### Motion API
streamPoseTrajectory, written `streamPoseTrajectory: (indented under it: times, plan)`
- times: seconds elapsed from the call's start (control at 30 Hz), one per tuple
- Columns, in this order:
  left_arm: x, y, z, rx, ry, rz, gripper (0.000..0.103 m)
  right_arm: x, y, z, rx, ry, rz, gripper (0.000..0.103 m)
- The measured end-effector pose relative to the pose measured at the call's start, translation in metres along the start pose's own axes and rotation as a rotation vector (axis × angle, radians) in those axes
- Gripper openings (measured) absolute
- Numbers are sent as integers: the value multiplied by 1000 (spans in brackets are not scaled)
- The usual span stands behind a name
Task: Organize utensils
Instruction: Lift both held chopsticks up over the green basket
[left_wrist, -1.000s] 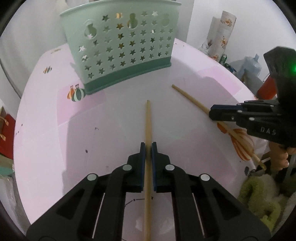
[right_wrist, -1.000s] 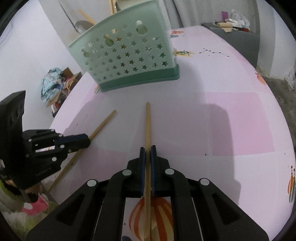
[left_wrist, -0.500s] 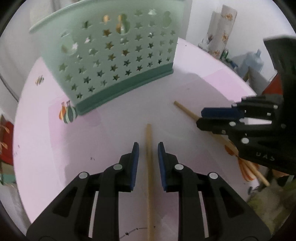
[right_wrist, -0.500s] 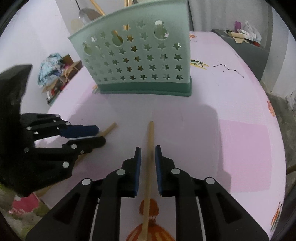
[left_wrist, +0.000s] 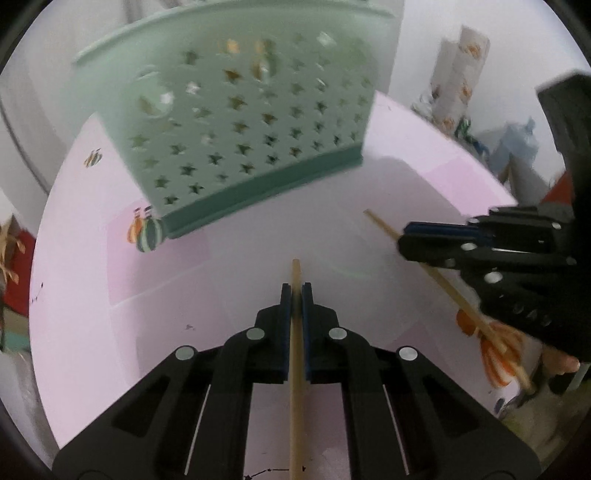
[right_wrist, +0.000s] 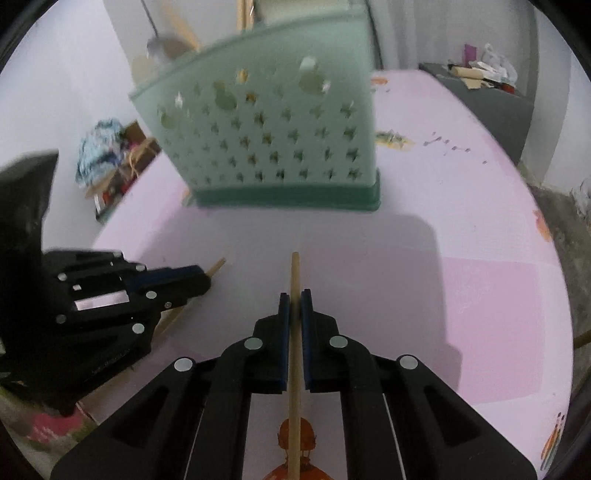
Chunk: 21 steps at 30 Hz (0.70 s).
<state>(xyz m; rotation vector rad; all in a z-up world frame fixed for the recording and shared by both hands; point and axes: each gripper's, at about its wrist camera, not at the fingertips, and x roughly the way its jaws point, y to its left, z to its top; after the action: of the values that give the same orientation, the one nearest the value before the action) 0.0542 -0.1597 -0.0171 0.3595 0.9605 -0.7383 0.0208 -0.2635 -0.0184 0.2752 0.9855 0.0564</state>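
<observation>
— Left gripper (left_wrist: 295, 291) was pinched tight on its chopstick (left_wrist: 296, 369) again, after spreading for a moment half a second back!

— Right gripper (right_wrist: 294, 299) too: it let go, slid up, then clamped its own chopstick (right_wrist: 294, 369) nearer the tip.

— So both regripped. What did that buy them?

— Shorter ends ahead, easier to steer, I'd say. Beyond, the green holder (right_wrist: 273, 147) loomed closer on the pink table (right_wrist: 480, 295), both sticks aimed toward it.
</observation>
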Motion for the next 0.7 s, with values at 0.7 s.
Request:
streamPoseTrajectory:
  times: [0.7]
  plan:
    - [-198, 50, 81, -275, -721, -139, 4, -129, -10, 23, 139, -402, 171, 6]
